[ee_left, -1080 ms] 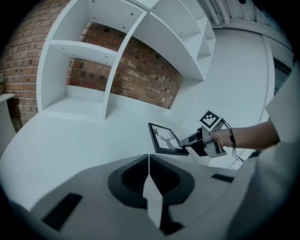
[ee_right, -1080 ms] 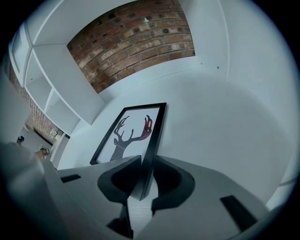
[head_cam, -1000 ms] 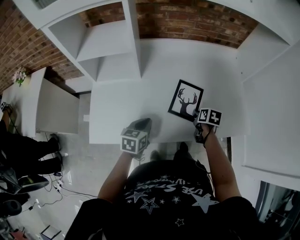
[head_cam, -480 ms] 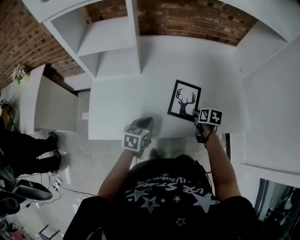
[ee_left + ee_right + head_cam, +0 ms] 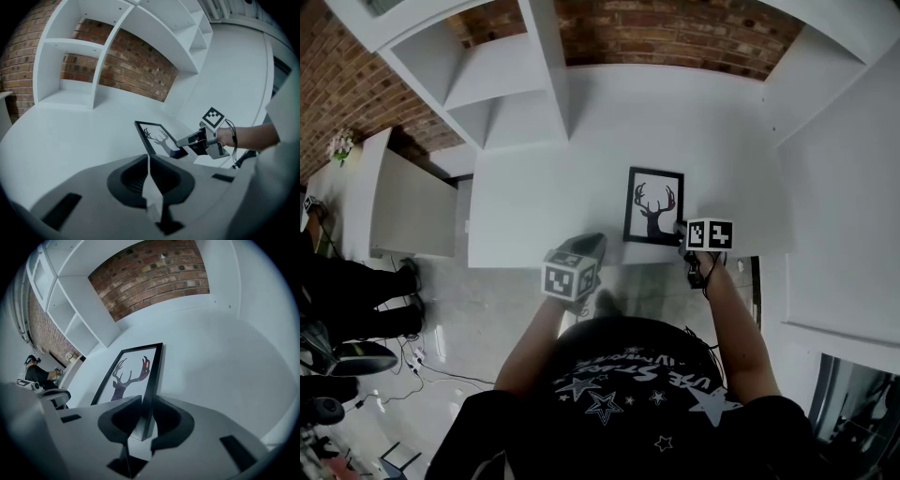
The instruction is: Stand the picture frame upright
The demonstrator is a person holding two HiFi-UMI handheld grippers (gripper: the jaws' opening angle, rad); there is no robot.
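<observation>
Since the marker cube (image 5: 710, 233) blocks the head view, hidden: near right corner of picture frame (image 5: 654, 206); back side unseen too.
Right gripper (image 5: 143, 416): pitched steeply down, fingers (image 5: 118, 420) clamped on frame's right edge.
Left gripper (image 5: 149, 171): fingers closed, empty, apart from frame.
Frame: tilted, near bench (image 5: 544, 187) front edge.

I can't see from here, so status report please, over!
Right gripper clamped on edge of deer picture frame. Left gripper shut, empty. Frame tilted, not upright. Nothing in the way.
</observation>
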